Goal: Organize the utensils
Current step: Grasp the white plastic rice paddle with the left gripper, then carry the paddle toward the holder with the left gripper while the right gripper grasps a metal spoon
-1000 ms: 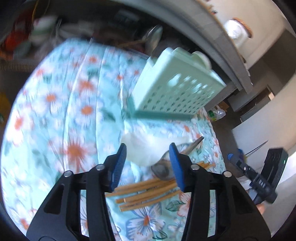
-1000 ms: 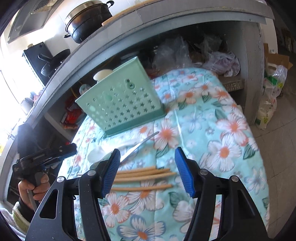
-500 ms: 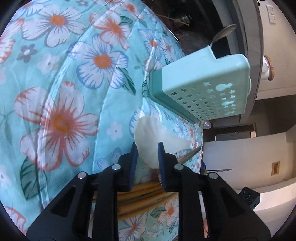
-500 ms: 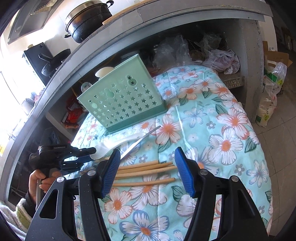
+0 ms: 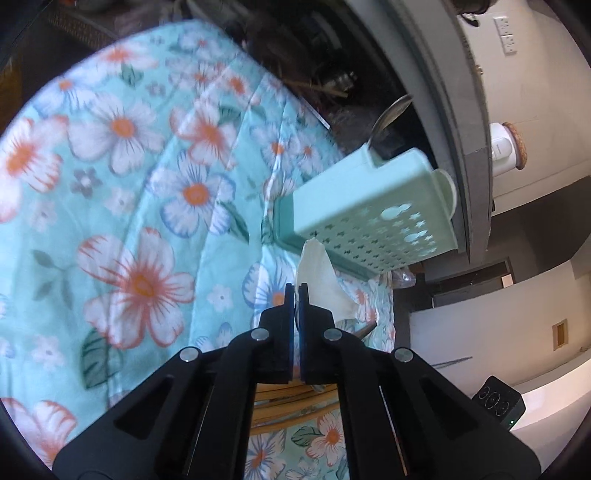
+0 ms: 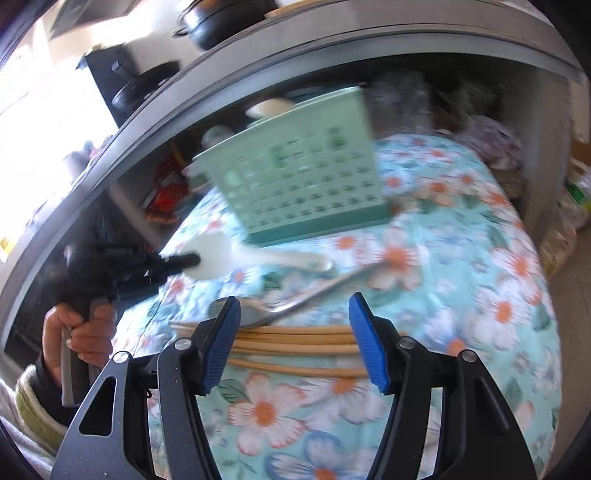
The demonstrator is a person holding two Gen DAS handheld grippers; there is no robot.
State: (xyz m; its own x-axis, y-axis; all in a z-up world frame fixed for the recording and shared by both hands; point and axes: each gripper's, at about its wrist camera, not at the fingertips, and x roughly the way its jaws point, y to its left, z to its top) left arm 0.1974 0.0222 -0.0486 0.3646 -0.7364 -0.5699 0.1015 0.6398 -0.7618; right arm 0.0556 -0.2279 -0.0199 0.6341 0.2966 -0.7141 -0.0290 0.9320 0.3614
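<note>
A white rice paddle [image 5: 317,269] lies on the floral cloth in front of the green star-holed caddy [image 5: 369,206]. My left gripper [image 5: 295,291] is closing on the paddle's broad end, its pads pressing on it; the right wrist view shows the same grip, the left gripper [image 6: 184,260] on the white rice paddle [image 6: 221,251]. My right gripper [image 6: 294,306] stands open, low over several wooden chopsticks [image 6: 295,343] and a metal spoon [image 6: 314,291], touching neither. The caddy [image 6: 303,177] stands upright behind them. Another metal spoon [image 5: 391,110] sticks out of the caddy.
A flowered tablecloth [image 6: 480,295] covers the table, which drops away at the right. Behind the caddy a grey counter [image 6: 332,48] overhangs a cluttered shelf; dark pots [image 6: 221,18] sit on top. A person's hand [image 6: 85,332] holds the left gripper's handle.
The left jaws went from wide open to closed on the white paddle, and that gripper rolled. The right gripper moved in lower over the chopsticks, still open.
</note>
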